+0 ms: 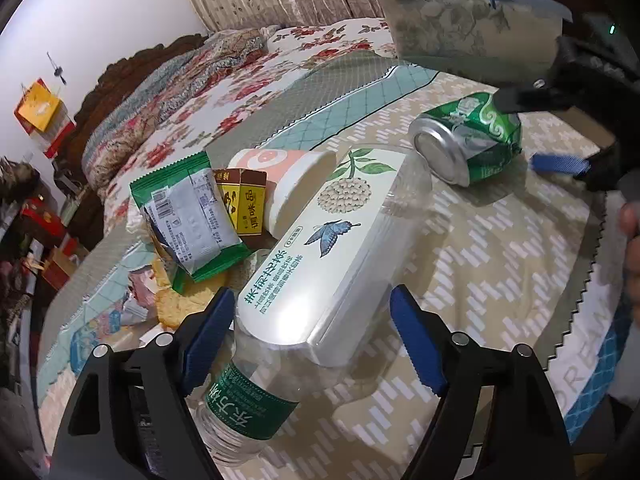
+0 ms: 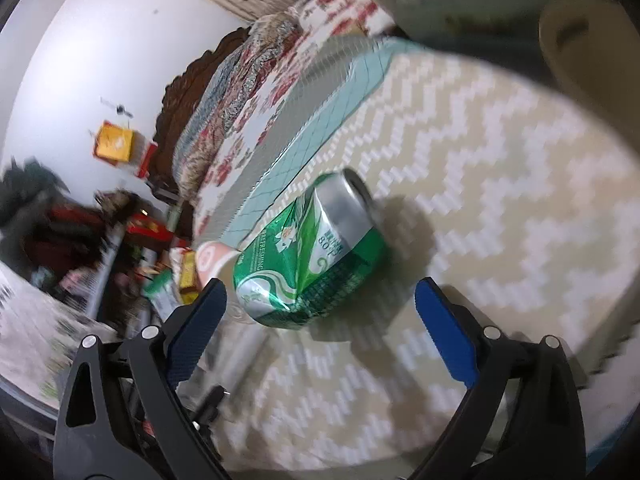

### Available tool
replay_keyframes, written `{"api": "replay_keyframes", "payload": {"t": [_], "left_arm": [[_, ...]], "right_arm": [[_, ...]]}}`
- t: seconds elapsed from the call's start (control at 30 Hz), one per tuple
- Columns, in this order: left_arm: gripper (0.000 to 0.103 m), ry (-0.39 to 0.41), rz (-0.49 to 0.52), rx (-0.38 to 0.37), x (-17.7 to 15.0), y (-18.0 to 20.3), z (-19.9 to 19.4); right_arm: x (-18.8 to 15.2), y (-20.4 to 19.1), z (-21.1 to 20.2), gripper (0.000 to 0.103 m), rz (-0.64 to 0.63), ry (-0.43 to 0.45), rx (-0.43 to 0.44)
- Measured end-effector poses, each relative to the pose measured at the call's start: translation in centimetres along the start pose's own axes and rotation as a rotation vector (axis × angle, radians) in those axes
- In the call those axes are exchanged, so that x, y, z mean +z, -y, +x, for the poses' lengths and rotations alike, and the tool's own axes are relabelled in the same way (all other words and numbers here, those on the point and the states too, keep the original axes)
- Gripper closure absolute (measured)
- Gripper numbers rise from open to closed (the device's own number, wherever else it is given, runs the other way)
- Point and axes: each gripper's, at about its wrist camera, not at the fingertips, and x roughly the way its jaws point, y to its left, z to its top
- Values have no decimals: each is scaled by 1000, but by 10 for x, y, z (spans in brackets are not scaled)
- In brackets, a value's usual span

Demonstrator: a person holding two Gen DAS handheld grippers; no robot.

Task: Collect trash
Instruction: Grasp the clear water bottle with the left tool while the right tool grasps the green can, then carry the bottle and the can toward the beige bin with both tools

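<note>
Trash lay on your patterned mat (image 1: pixel 500 264): one dented green can (image 1: pixel 472 140), one clear plastic bottle (image 1: pixel 280 360), one white carton (image 1: pixel 320 264), one paper cup (image 1: pixel 288 184), one green wrapper (image 1: pixel 188 216). Your left gripper (image 1: pixel 312 344) stood spread astride bottle and carton, pads not pressing. Your right gripper (image 2: pixel 320 332) gaped just short of the can (image 2: pixel 316 252), near the mat's far edge.

Even indoor light; right view motion-blurred, edges warped.
</note>
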Motion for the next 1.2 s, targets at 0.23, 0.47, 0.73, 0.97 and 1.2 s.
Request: {"api": "replay_keyframes", "payload": {"t": [0.23, 0.47, 0.73, 0.97, 1.2], "left_arm": [[33, 12, -79, -51, -7, -8, -11], [35, 12, -143, -115, -20, -11, -25], [35, 8, -176, -123, -33, -13, -34], [35, 4, -204, -137, -38, -18, -39], [36, 5, -215, -140, -40, -18, -42]], "right_arm": [[0, -9, 22, 31, 37, 48, -2], [-7, -12, 31, 72, 56, 52, 62], [-46, -32, 5, 85, -28, 48, 109], [-75, -44, -31, 85, -148, 94, 84], [-86, -47, -51, 85, -200, 126, 57]]}}
